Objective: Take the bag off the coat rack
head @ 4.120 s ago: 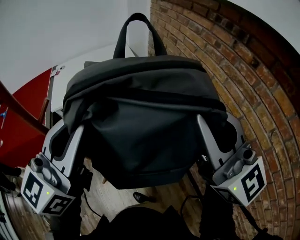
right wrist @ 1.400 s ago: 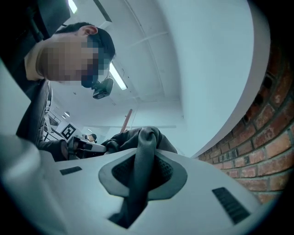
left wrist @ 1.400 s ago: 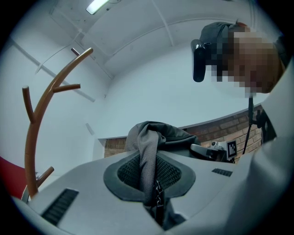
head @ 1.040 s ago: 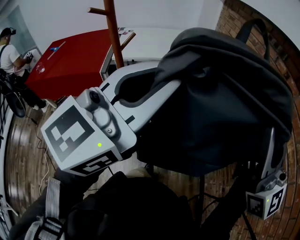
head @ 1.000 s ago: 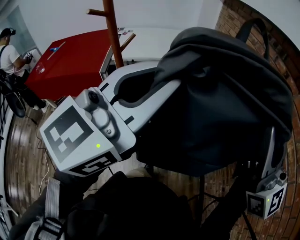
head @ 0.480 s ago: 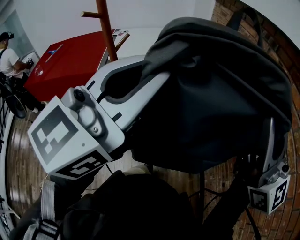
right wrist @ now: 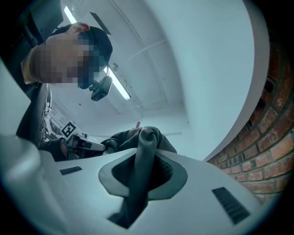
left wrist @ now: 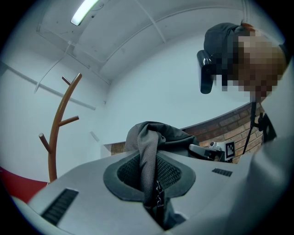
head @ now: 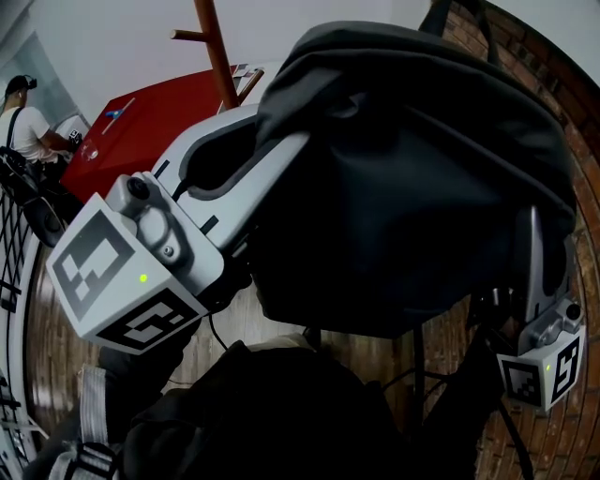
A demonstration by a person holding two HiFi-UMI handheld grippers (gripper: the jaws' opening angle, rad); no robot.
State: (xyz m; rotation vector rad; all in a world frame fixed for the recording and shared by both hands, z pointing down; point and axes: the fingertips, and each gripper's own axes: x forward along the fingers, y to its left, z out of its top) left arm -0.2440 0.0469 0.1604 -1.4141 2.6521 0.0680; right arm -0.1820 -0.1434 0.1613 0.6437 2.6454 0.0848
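A dark grey backpack (head: 412, 178) hangs in the air between my two grippers, apart from the wooden coat rack (head: 214, 42), which stands behind it at the upper left. My left gripper (head: 253, 159) is shut on a fold of the bag's left side; in the left gripper view the mesh fabric (left wrist: 148, 151) is pinched between the jaws. My right gripper (head: 536, 248) is shut on the bag's right side, where a rolled fold of fabric (right wrist: 143, 156) runs through the jaws. The bag's top handle (head: 459, 14) points up at the frame's top edge.
A brick wall (head: 583, 178) is close on the right. A red table (head: 141, 117) stands behind the rack, with a person (head: 23, 112) beside it at the far left. Wooden floor (head: 52, 319) lies below. The rack (left wrist: 57, 133) rises bare at the left.
The bag with both grippers has drifted up and left in the head view over the last second. Four seconds ago it hung square ahead by the brick wall, rack out of view.
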